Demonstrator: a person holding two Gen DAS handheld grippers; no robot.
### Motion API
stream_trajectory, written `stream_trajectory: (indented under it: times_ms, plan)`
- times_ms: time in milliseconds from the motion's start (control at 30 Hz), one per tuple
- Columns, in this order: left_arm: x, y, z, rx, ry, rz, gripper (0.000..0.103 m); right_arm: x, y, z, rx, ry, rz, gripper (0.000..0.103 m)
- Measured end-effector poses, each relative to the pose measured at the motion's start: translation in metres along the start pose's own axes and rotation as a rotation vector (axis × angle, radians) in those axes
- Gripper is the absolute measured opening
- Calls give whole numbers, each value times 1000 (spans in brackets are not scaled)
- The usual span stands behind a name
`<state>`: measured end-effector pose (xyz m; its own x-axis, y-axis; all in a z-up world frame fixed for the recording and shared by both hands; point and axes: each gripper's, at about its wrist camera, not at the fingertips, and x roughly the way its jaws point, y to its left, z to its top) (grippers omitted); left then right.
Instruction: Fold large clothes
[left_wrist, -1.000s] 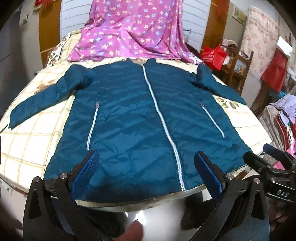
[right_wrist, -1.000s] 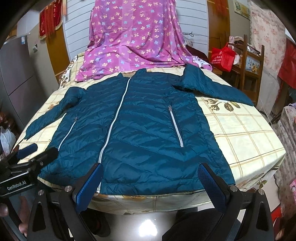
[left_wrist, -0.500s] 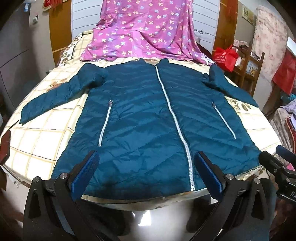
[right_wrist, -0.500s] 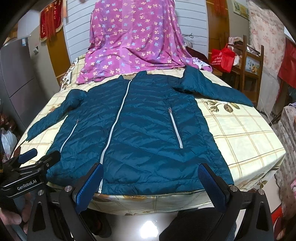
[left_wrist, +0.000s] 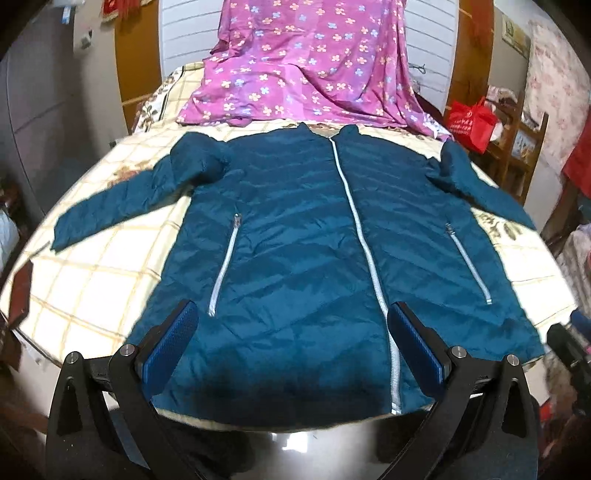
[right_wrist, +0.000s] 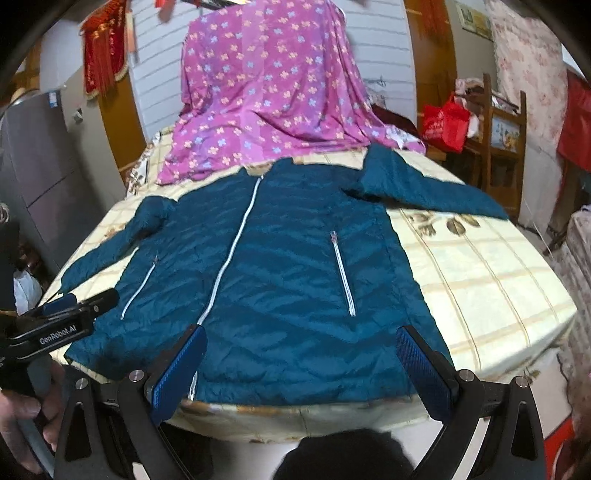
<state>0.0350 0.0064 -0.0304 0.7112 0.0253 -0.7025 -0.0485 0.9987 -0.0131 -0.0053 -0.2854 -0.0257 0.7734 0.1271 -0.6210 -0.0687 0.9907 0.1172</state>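
Both grippers have come closer: left gripper (left_wrist: 293, 345) and right gripper (right_wrist: 301, 363) spread empty at 6 o'clock; jacket (left_wrist: 332, 258) flat, unfolded.

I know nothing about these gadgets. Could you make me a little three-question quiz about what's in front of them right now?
1. True or false: the teal jacket lies zipped, front up, sleeves spread.
2. What lies beyond the jacket's collar? A) purple flowered cloth B) a pillow C) a red bag
3. Is the left gripper or the right gripper holding any fabric?

Key: 1 true; 2 A; 3 neither, both are open and empty near the hem.
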Motion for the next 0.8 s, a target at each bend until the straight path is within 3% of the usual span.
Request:
stream_trajectory:
  times_ms: [333, 500, 567, 600, 800]
  plan:
    - [61, -3, 63, 81, -72, 43, 103, 60, 16, 57, -22, -92, -84, 101]
    - [100, 14, 60, 66, -107, 51, 103, 101, 19, 60, -85, -141, -100, 101]
    - [115, 21, 57, 40, -31, 88, 103, 115, 11, 58, -20, -92, -81, 101]
    - [118, 23, 58, 23, -18, 69, 103, 116, 8, 59, 1, -99, -70, 101]
    - [121, 28, 56, -16, -13, 42, 103, 134, -6, 58, 119, -54, -64, 101]
